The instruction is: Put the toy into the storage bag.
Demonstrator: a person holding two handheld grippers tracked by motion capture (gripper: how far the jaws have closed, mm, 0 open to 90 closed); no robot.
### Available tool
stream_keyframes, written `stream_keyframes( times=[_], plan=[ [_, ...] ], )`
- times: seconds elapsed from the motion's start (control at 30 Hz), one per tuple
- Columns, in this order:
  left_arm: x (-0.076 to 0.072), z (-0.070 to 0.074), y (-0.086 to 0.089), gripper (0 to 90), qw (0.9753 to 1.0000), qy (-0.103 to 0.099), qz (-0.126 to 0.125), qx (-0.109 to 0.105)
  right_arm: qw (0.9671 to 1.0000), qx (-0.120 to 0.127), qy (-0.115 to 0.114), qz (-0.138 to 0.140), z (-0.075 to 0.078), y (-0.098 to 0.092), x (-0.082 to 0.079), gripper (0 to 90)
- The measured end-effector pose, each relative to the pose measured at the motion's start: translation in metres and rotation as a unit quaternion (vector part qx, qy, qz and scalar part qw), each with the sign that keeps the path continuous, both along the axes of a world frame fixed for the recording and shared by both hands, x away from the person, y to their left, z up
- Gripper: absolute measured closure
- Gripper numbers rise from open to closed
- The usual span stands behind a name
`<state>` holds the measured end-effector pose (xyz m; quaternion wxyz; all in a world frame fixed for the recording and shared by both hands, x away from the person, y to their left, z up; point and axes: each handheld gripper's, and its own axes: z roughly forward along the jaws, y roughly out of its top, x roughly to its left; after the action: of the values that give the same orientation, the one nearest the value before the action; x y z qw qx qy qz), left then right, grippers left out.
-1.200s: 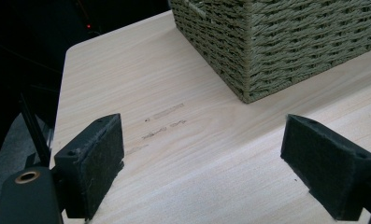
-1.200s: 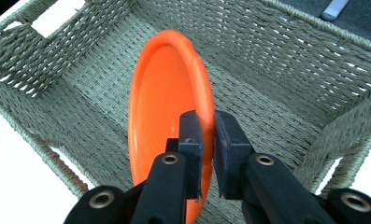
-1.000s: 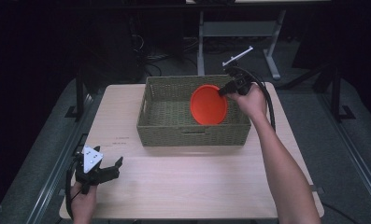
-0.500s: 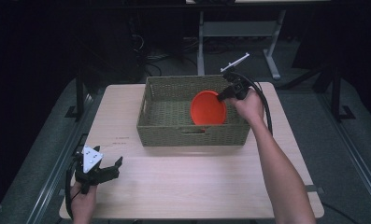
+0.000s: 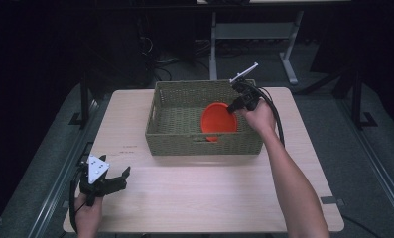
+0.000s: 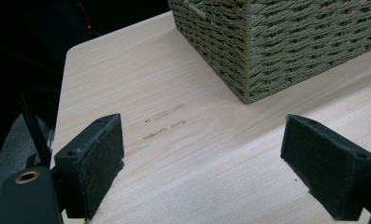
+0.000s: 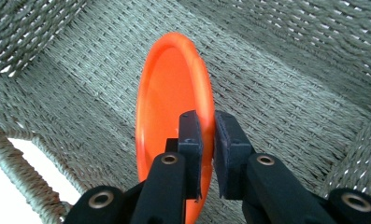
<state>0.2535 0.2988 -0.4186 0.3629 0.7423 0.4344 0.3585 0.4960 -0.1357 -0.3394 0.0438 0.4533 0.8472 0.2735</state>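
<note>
Right gripper [image 7: 206,128] clamps the rim of a round orange plastic plate [image 7: 167,93], tilted on edge inside a rectangular woven green basket [image 5: 174,106]; left gripper [image 5: 116,179] rests spread wide on the pale wooden table [image 5: 204,198].

Basket [image 5: 204,144] sits far-centre on the tabletop [image 5: 209,198], plate [image 5: 218,119] on edge inside its right half with the right gripper [image 5: 232,105] at the plate's right rim, left gripper [image 5: 116,179] over the near-left corner, well apart from basket.
</note>
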Motion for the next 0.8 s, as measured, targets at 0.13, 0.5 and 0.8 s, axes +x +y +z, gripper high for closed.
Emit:
stream_keyframes(
  times=[0.13,0.5,0.8],
  plan=[
    [0.0001,-0.0001,-0.0001,12.9,1.0000,0.000,0.002,-0.003,1.0000,0.000,0.002,0.000,-0.0024,0.0008,0.0009,81.4],
    [0.0016,0.0006,-0.0021,12.9,1.0000,0.002,0.000,0.003,0.9998,0.013,0.014,0.002,-0.0012,-0.0006,0.0012,74.1],
    [0.0019,-0.0001,-0.0012,12.8,1.0000,0.004,0.001,0.000,0.9998,0.009,0.014,-0.008,0.0009,-0.0082,0.0010,68.6]
  ],
)
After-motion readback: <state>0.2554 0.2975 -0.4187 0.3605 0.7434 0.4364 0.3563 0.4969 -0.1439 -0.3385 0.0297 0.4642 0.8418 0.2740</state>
